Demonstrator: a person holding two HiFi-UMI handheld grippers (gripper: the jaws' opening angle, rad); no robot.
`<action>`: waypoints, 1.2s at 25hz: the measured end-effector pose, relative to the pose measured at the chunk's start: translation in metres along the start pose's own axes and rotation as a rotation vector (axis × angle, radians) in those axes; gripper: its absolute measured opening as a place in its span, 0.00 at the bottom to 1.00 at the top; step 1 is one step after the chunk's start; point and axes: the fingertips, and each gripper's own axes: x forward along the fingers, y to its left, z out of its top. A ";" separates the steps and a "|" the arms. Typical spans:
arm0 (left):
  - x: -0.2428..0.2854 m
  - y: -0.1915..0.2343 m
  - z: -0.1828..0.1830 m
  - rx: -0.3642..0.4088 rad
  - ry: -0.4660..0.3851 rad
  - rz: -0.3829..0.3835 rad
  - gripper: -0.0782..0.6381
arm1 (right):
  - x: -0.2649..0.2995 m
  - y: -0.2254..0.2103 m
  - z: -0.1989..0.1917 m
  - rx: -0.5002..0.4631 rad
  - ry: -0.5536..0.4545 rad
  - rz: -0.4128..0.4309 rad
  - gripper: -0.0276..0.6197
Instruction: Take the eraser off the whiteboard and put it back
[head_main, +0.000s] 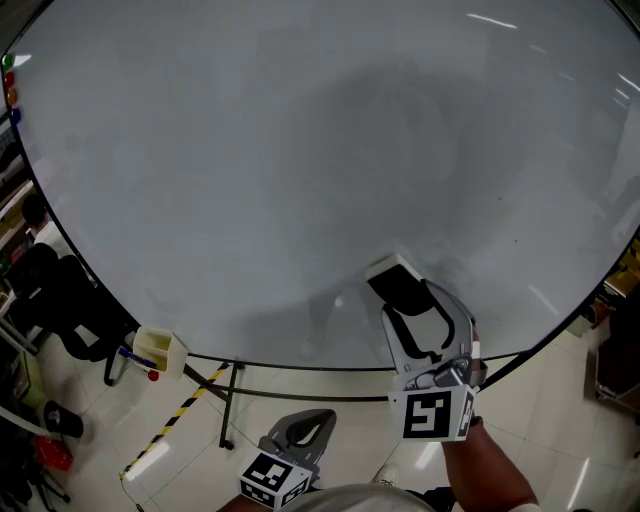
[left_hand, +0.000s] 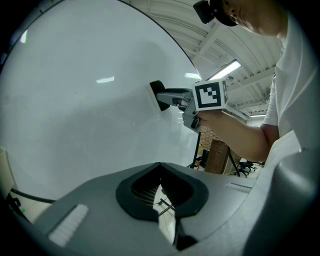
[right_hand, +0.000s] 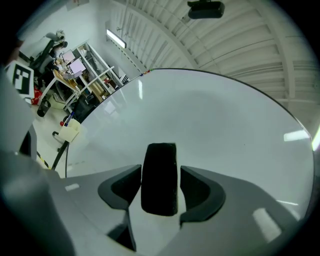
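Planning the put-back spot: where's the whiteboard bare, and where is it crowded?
Whiteboard is bare across its middle and top, from the magnets at the left edge to the right edge. Crowded: lower middle, where the eraser sits between the right gripper's jaws, and the marker cup at lower left.

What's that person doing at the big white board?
A person is working at the whiteboard with two hand-held grippers. The right gripper has its jaws around the black eraser, which sits against the board, with a thin gap on one side, so it isn't squeezing. The left gripper hangs lower, shut and empty.
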 end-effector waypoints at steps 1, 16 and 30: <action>0.001 0.000 0.000 0.000 0.001 0.001 0.13 | -0.005 0.000 0.000 -0.007 0.004 0.009 0.41; 0.013 -0.001 0.004 -0.007 -0.003 0.007 0.13 | -0.059 0.055 -0.054 0.249 0.071 0.215 0.05; 0.027 -0.008 0.008 0.008 0.004 -0.013 0.13 | -0.090 0.051 -0.084 0.831 -0.002 0.308 0.05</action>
